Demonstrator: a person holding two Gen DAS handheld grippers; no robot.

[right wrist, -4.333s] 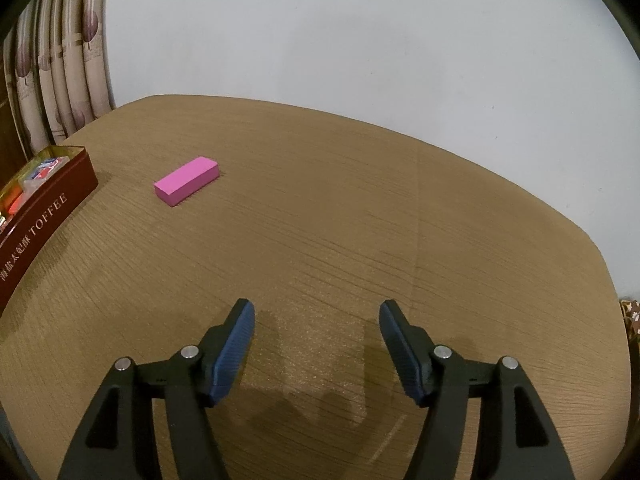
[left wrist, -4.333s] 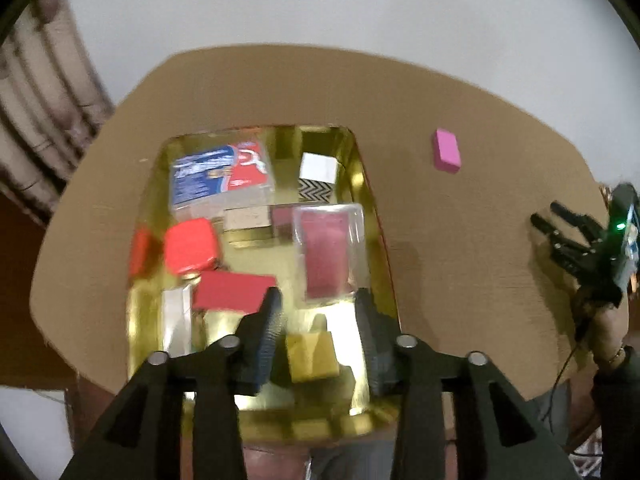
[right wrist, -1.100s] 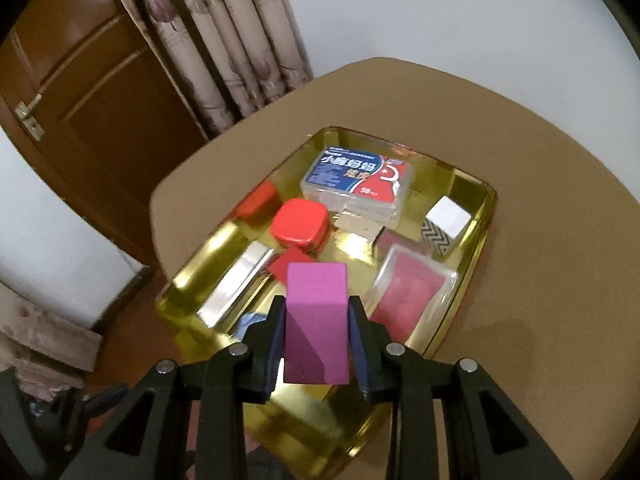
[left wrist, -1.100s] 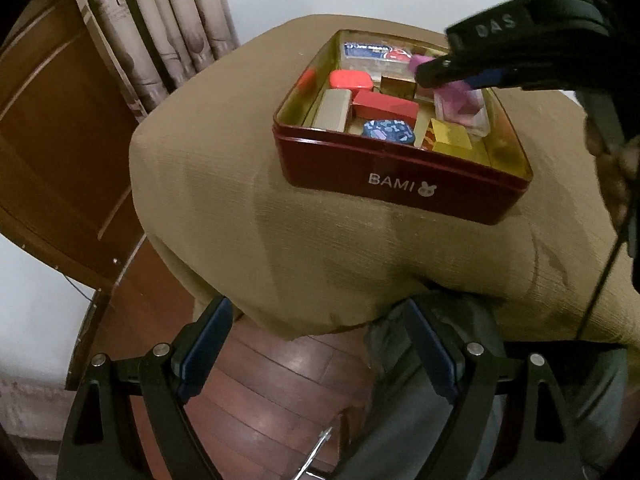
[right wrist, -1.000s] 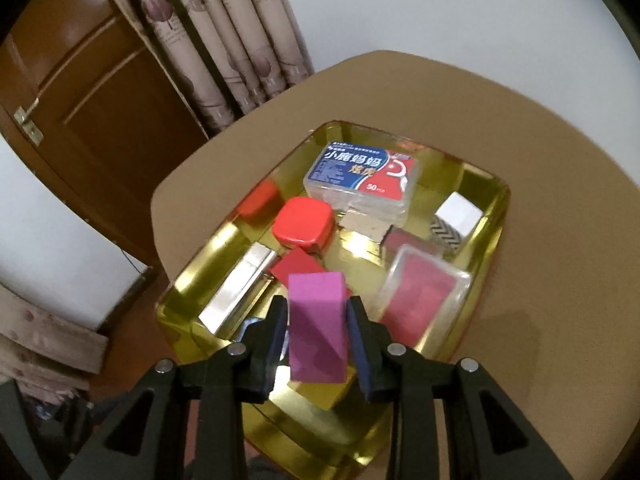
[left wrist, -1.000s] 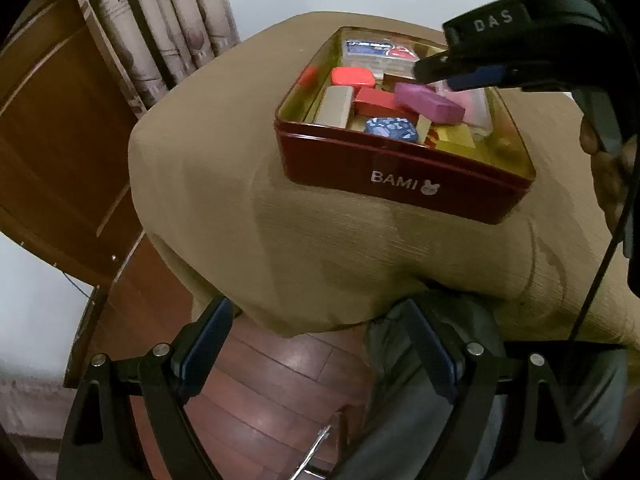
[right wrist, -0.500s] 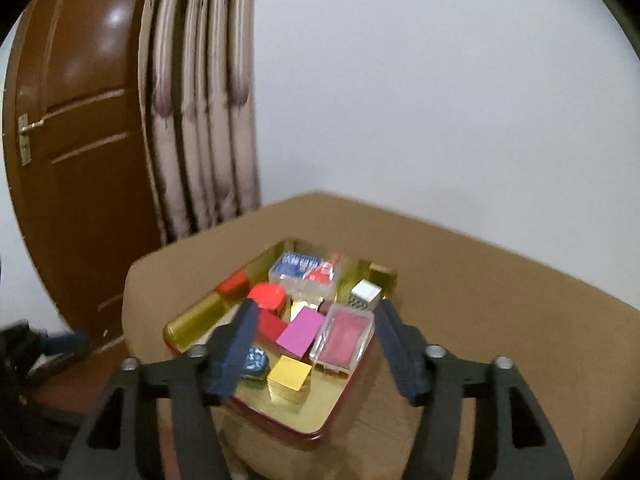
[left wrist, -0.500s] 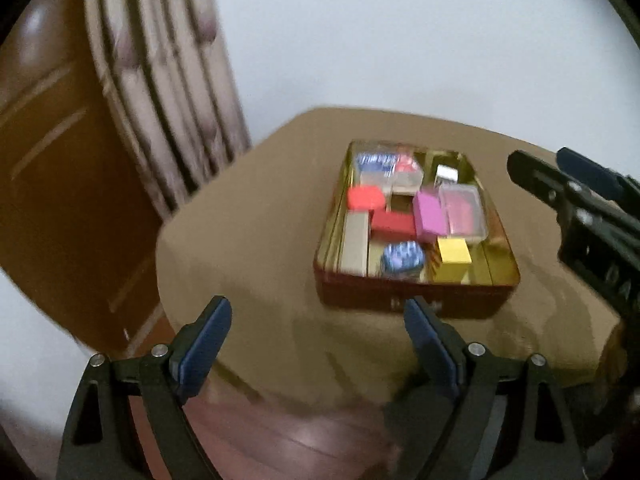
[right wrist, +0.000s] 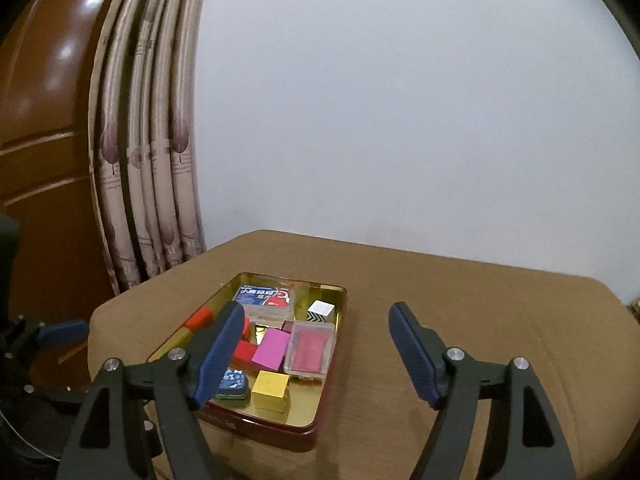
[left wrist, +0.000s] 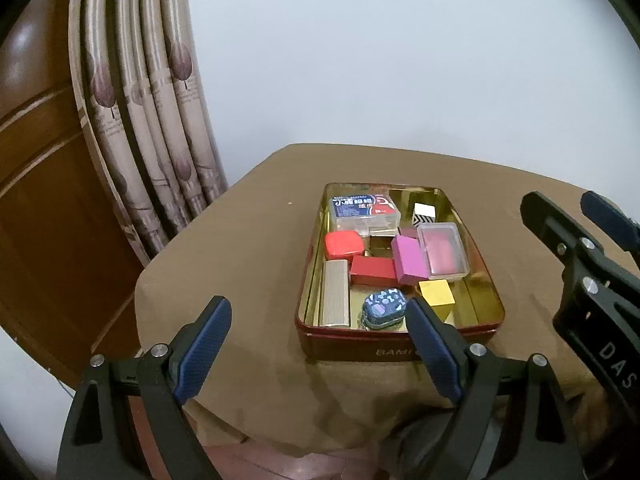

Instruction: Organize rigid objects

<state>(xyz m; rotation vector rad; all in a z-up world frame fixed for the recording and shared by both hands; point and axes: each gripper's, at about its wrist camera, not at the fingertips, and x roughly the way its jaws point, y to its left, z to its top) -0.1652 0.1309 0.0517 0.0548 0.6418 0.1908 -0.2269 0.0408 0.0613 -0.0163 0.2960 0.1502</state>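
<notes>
A red tin (left wrist: pixel 360 350) with a gold inside (right wrist: pixel 316 408) sits on the brown table. In it lie a pink block (left wrist: pixel 409 259) (right wrist: pixel 272 349), a yellow cube (left wrist: pixel 437 293) (right wrist: pixel 271 390), a clear case with a red insert (left wrist: pixel 442 251) (right wrist: pixel 312 346), red boxes (left wrist: pixel 343 243), a silver bar (left wrist: pixel 335 298), a blue patterned tin (left wrist: pixel 385 307) and a blue-labelled box (left wrist: pixel 362 210) (right wrist: pixel 265 298). My left gripper (left wrist: pixel 318 356) is open and empty, held back before the tin's near wall. My right gripper (right wrist: pixel 316 356) is open and empty above the table beside the tin; it also shows in the left wrist view (left wrist: pixel 580 232).
Patterned curtains (left wrist: pixel 152 120) and a brown wooden door (left wrist: pixel 36 200) stand left of the table (right wrist: pixel 460 304). A white wall is behind. The table's cloth edge drops off near my left gripper, with wooden floor below.
My right gripper let go of the pink block, which now lies in the tin, then opened wide and pulled back. Both grippers rose and tilted to a level view.
</notes>
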